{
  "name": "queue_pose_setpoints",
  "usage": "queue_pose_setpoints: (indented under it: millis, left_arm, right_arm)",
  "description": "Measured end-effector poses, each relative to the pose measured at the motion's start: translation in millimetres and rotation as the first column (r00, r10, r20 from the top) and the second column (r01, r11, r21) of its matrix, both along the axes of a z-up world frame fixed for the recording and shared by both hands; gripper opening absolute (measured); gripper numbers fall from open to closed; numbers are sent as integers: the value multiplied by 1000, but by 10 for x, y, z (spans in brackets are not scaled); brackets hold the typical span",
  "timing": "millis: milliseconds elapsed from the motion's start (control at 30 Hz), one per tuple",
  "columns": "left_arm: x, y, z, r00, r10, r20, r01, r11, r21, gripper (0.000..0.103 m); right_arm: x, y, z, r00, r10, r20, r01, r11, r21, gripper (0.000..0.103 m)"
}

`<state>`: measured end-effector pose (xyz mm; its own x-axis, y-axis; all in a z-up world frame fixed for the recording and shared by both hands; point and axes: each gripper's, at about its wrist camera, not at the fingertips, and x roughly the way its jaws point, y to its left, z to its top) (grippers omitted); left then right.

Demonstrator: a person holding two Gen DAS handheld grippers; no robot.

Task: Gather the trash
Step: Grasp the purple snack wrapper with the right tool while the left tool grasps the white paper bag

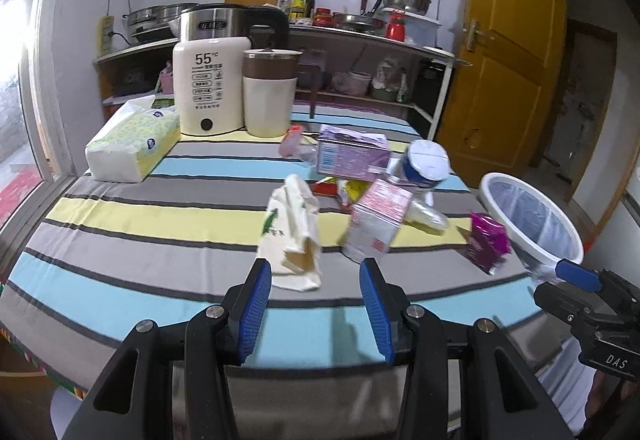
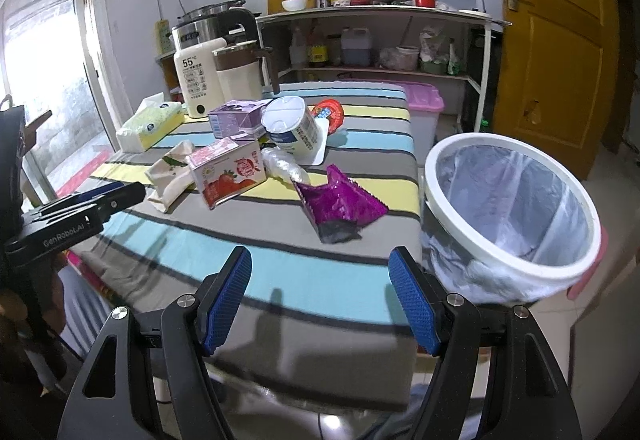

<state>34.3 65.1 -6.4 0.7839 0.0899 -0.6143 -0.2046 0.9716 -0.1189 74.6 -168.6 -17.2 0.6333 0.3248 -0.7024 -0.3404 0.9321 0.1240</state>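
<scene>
Hovering open and empty over the striped table (image 1: 120,208), the left gripper (image 1: 316,304) and right gripper (image 2: 320,300) face the trash: a cream wrapper (image 1: 294,232) at twelve o'clock, a purple packet (image 2: 340,204), and a lined bin (image 2: 512,200) waiting at two o'clock.

The left wrist view looks from the near edge of the striped cloth-covered table (image 1: 132,224) toward the far kitchen shelf, tilted downward; the right wrist view sits further right, beside the white round plastic-lined bin (image 2: 508,208). Both share the tabletop litter, the bin and the yellow wooden door (image 1: 508,52).
</scene>
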Motion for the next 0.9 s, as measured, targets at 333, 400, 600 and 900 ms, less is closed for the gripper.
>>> queue_pose_setpoints:
  millis: [333,400,600,900]
  left_arm:
    - [331,114,-95,1000,-25,-19,25,1000,-16,45]
    - [386,114,-120,999,-32,-28,32,999,-13,41]
    - [470,102,-151,998,-48,-38,47,999,-10,25]
    - [460,124,-145,999,-36,-34,36,999,1,10]
  right_arm:
    - [460,119,-131,999,26,-31,-27,999,-30,72]
    - [556,139,-162,999,32,-41,-34,999,-41,72]
    - [702,161,-225,996,49,-74,-52,998,-39,66]
    - [749,158,-227,994,57,-96,-59,998,-18,35]
